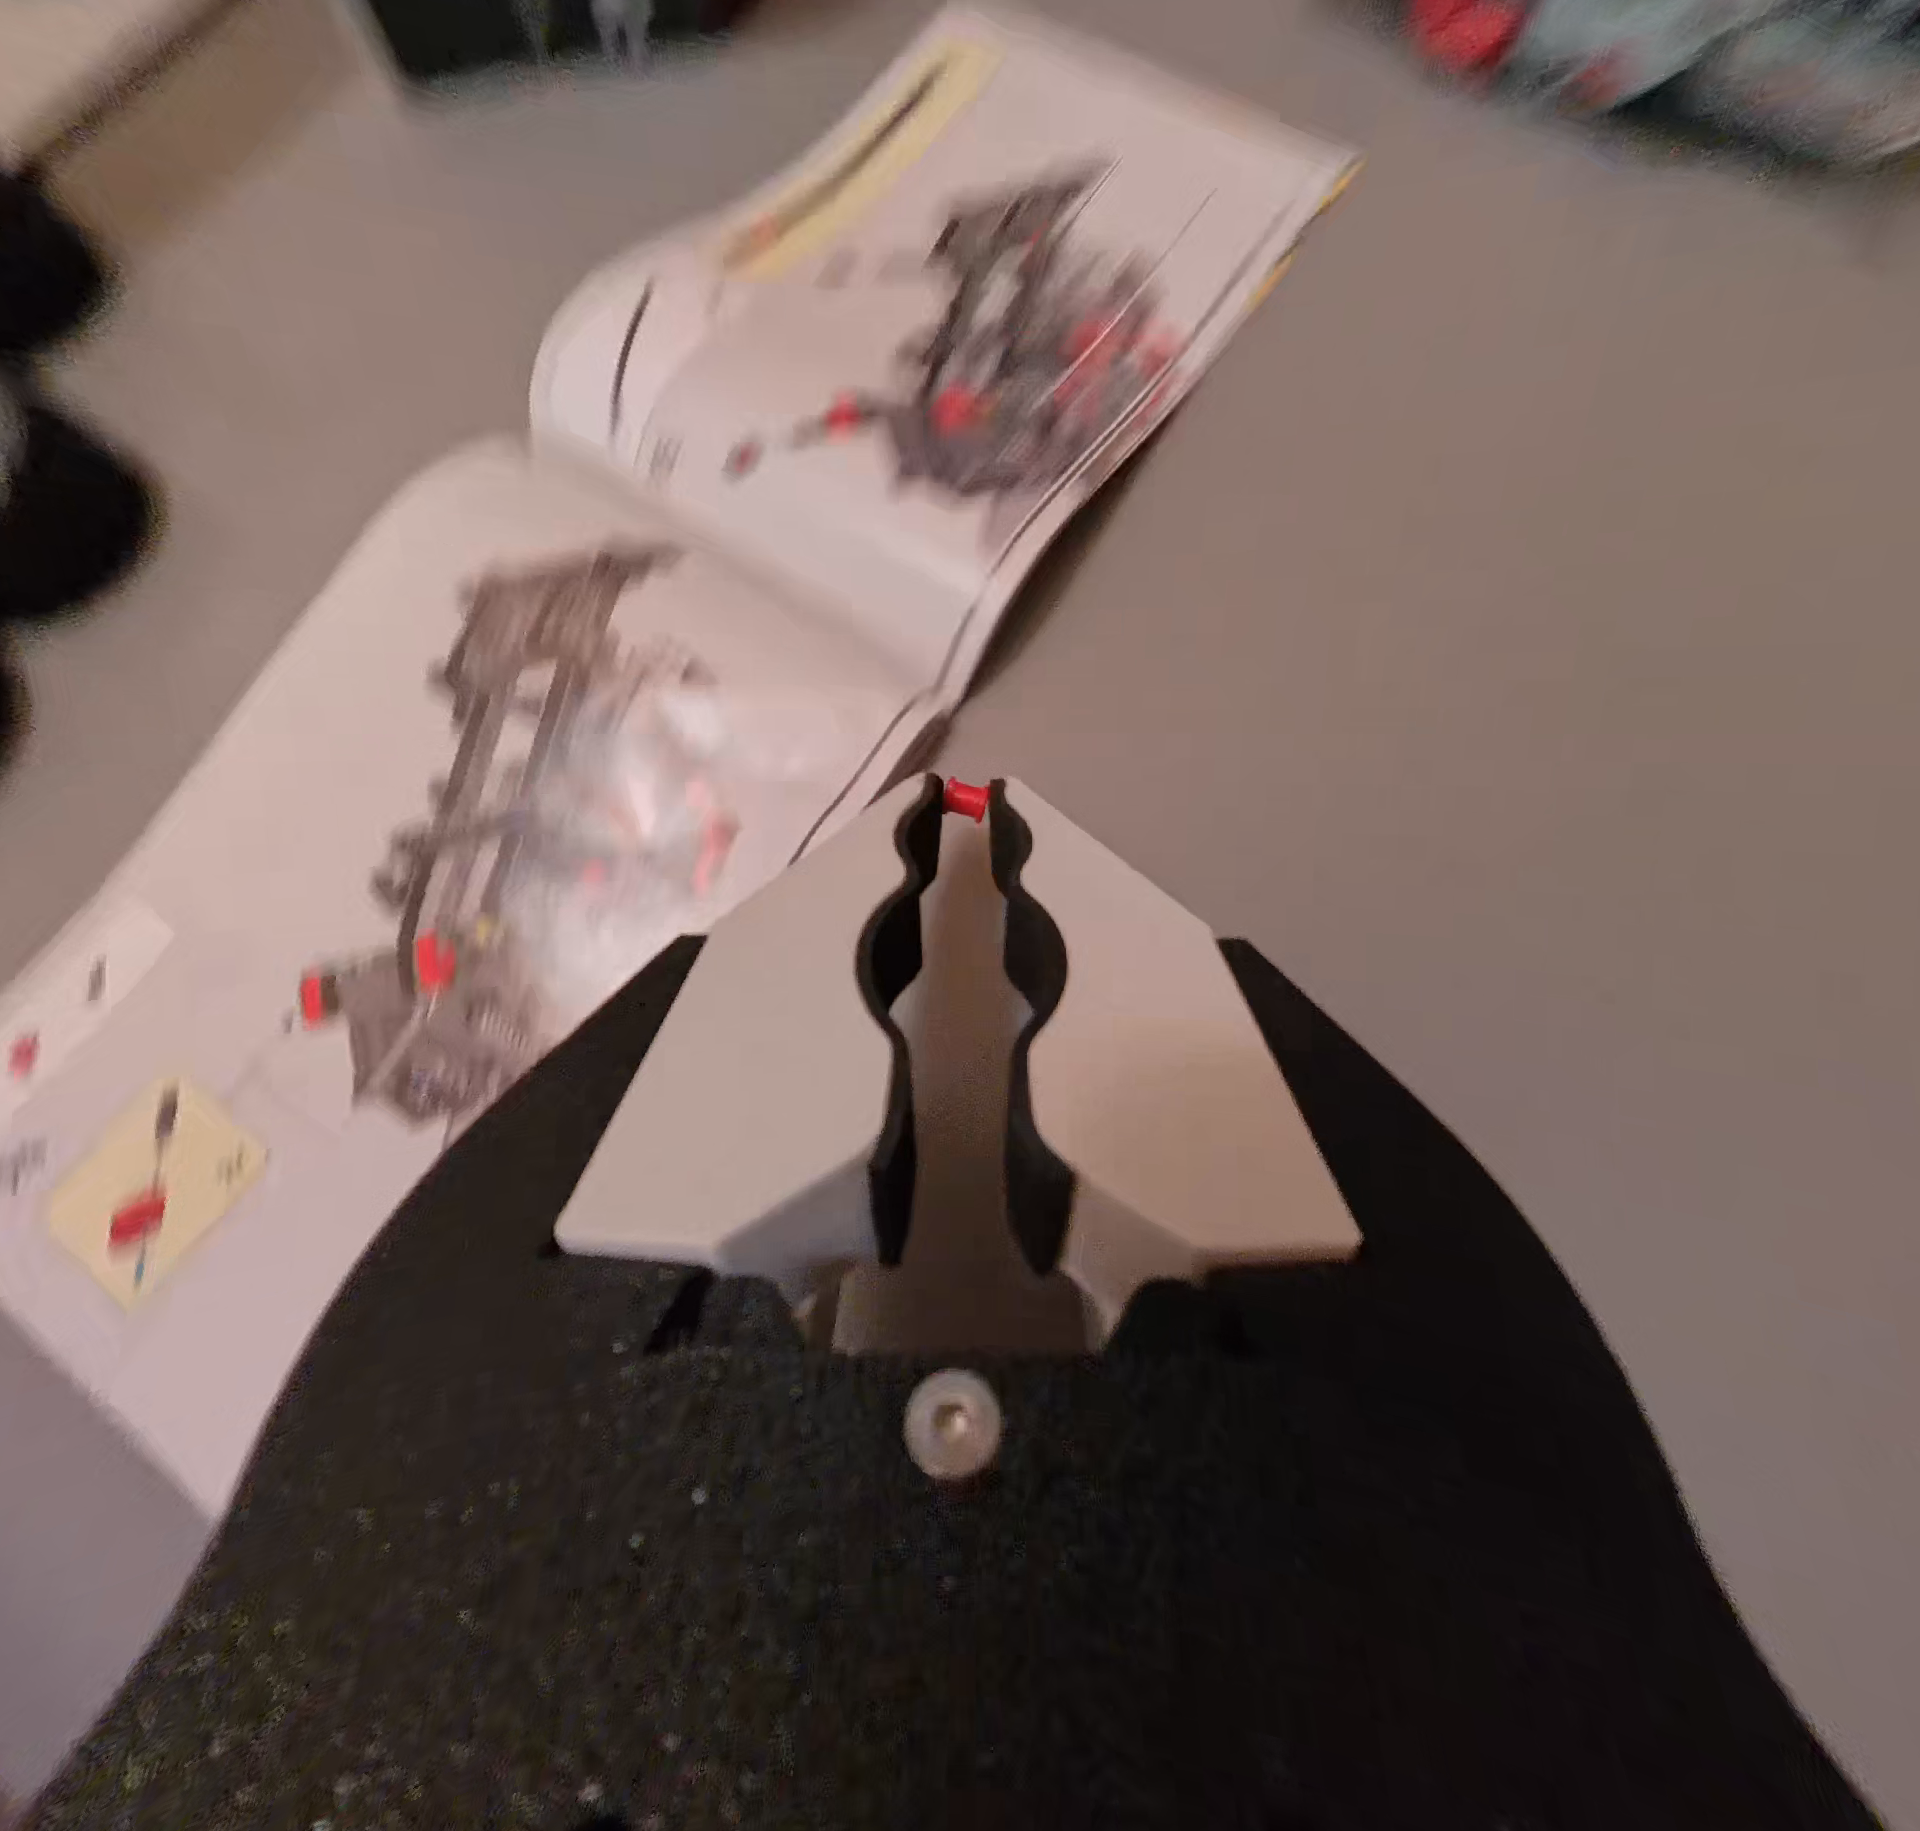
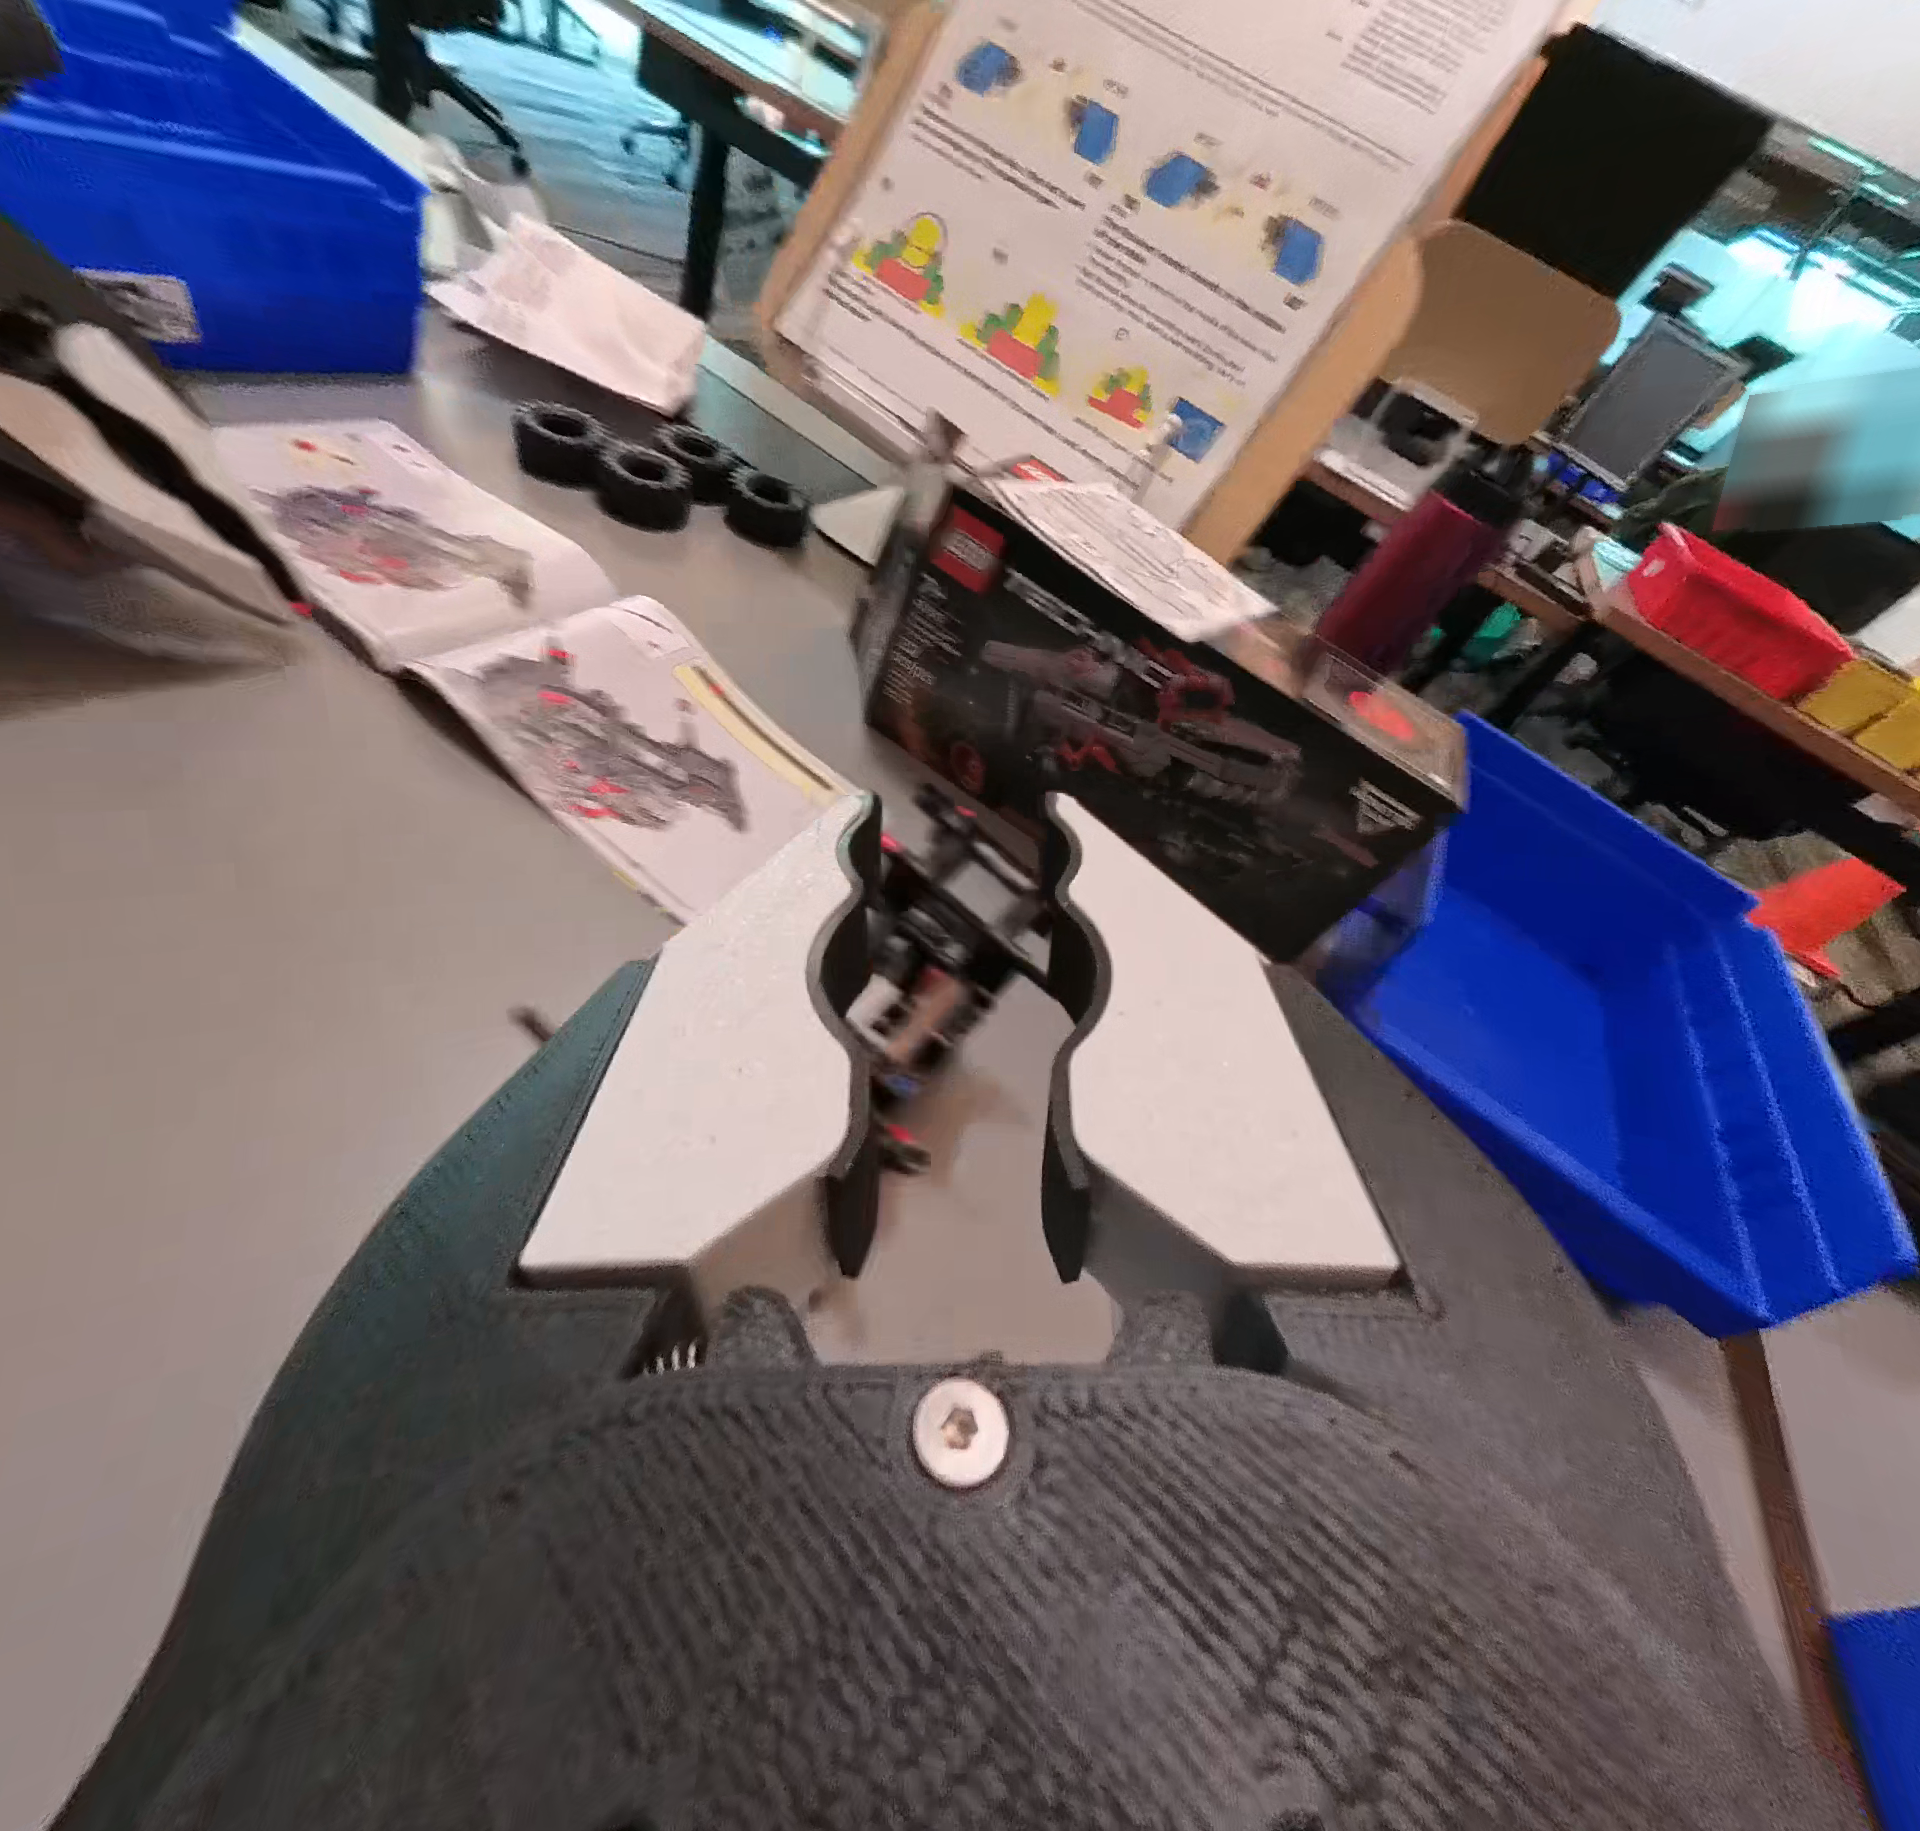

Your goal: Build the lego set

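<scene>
My left gripper [image 1: 966, 792] is shut on a small red lego bush [image 1: 964, 805], pinched at the very fingertips above the grey table, beside the open instruction booklet [image 1: 727, 586]. My right gripper [image 2: 961, 815] holds a black and red lego assembly [image 2: 935, 960] between its fingers, low over the table. The assembly is blurred and partly hidden by the fingers. The booklet [image 2: 499, 638] lies to the left in the right wrist view. The left gripper [image 2: 125, 493] shows at that view's far left edge.
The black lego box [image 2: 1143, 732] stands just beyond the assembly. An open blue bin [image 2: 1621, 1085] sits to the right, more blue bins [image 2: 208, 192] at the back left. Several black tyres [image 2: 655, 472] lie behind the booklet. A sheet on a stand [image 2: 1143, 171] rises behind. A parts bag [image 1: 1662, 15] lies far right.
</scene>
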A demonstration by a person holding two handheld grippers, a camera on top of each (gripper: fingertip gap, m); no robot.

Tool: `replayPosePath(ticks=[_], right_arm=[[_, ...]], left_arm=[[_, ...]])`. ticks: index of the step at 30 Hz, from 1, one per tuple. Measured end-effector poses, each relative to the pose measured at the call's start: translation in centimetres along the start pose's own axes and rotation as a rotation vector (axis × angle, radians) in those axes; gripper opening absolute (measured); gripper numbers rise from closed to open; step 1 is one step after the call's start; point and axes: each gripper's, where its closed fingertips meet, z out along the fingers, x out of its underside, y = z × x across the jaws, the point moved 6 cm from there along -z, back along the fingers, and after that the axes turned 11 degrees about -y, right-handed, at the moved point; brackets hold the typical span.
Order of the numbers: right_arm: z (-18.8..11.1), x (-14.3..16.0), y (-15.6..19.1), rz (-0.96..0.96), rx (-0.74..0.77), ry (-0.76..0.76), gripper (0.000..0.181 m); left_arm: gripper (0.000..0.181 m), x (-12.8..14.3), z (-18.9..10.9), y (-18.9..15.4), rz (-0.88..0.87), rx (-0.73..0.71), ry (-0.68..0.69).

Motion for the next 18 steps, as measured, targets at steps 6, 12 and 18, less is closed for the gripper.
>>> replayPosePath(ticks=[6, 12, 18], right_arm=[[2.8, -4.4, 9.5, 0.479, -0.29, -0.18, 0.034], [5.7, -3.6, 11.9, 1.012, -0.464, -0.288, 0.037], [5.6, -3.9, 14.0, 1.145, -0.684, -0.302, 0.028]], left_arm=[[0.006, -8.1, -2.4, -5.7, 0.383, 0.041, -0.623], [0.005, -12.2, -3.7, -11.3, 0.678, 0.055, -0.815], [0.006, -12.7, -3.6, -13.0, 0.828, 0.031, -0.83]])
